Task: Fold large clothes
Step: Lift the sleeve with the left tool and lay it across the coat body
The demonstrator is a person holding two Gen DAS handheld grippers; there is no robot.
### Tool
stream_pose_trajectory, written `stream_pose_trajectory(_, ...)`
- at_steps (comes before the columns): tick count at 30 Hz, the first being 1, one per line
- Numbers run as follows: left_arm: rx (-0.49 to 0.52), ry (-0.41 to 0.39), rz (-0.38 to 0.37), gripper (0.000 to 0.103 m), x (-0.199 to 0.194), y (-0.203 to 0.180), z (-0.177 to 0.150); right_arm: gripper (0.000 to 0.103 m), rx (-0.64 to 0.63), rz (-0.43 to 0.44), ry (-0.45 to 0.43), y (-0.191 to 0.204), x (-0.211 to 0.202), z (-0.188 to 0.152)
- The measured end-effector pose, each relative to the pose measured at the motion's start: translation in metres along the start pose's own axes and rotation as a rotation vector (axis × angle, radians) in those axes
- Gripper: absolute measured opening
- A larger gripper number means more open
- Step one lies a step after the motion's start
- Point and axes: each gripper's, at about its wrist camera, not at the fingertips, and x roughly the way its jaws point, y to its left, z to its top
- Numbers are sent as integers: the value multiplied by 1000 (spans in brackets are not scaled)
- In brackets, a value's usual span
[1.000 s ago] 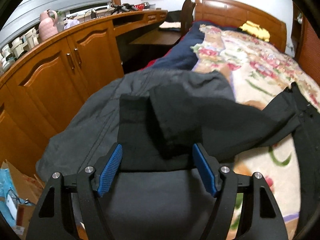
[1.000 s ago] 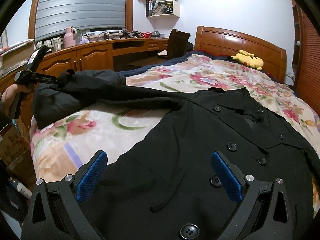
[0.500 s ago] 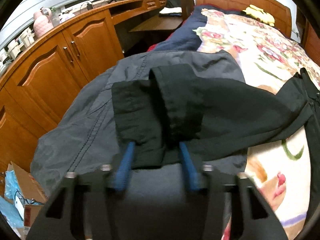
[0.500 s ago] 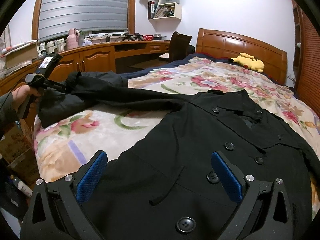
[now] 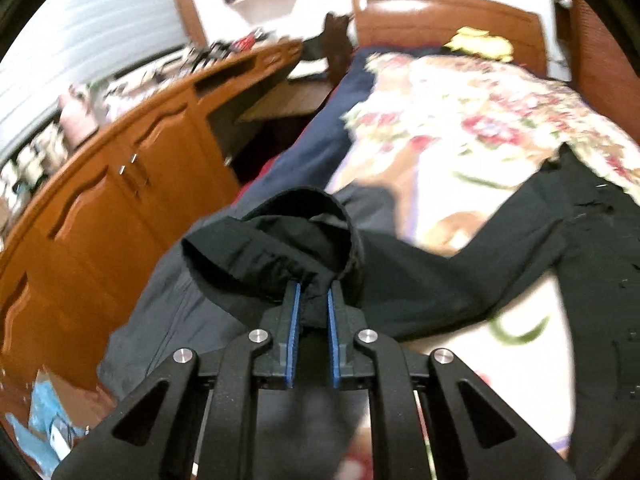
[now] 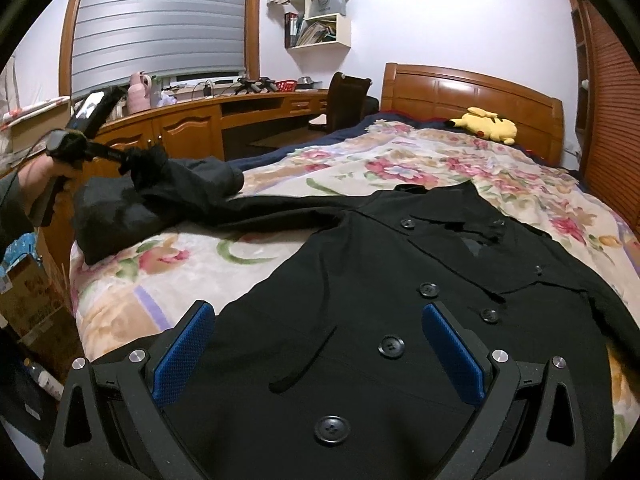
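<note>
My left tongs (image 5: 311,300) are pinched narrow on the cuff of the black coat's sleeve (image 5: 280,256), lifted above a grey garment (image 5: 168,312) at the bed's edge. My right tongs (image 6: 316,340) gape wide over the coat (image 6: 360,300) — it lies buttoned, front up, on the floral bedspread (image 6: 400,168).

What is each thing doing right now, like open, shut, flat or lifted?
left tongs: shut on the sleeve cuff
right tongs: open, holding nothing, above the coat
sleeve cuff: pinched and lifted
coat: lying flat on the bed, front up, buttoned
grey jacket: crumpled at the bed's edge
cupboard doors: shut
window blind: down
</note>
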Motion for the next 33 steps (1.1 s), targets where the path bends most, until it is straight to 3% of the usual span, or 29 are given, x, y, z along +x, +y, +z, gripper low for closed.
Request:
stream_pose_trajectory(9,144,-161,-194,13,-74,-107,25,103,54,-62,-18,-14,-9,-5)
stream_pose_trajectory(20,265,-265,-473,13,-136,-217,25,103,131,-180,-9,-29,-14,-12)
stream_pose_trajectory(25,265,-247,-566,13,-134,-237,10,103,153,-210,6,-22,-14,-13)
stream_pose_trajectory(31,242,-203,-622,14,-112,-250,-27,103,165,-223,16,-7,-14,-13)
stream_pose_trajectory(33,223,-192,-635,22,-106,-253,-37,103,167,-228,22,0,-11,-12)
